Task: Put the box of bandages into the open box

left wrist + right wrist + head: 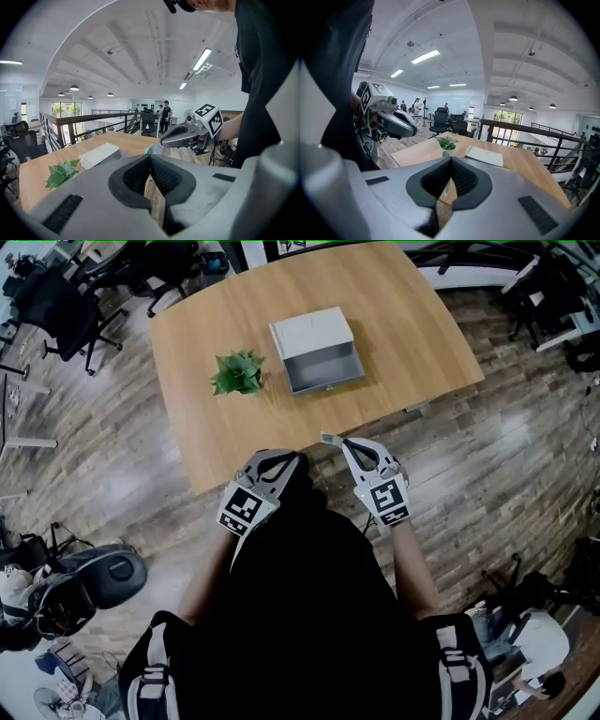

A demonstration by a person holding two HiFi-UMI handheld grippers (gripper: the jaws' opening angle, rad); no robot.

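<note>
1. Plant [238,372]: upper left of centre in the head view, standing on the wooden table [394,324].
2. Left gripper [292,458]: centre of frame, over the table's near edge. Jaws pressed together with nothing between them.
3. Open box [323,367]: upper centre, on the table just right of the plant and apart from it. Its white lid is laid back and the grey inside faces up.
4. Right gripper [331,441]: just right of the left one. Jaws closed tight, holding nothing.
5. Box of bandages: cannot be made out in any view.

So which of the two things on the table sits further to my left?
The green plant; the open white box stands to its right, apart from it.
</note>
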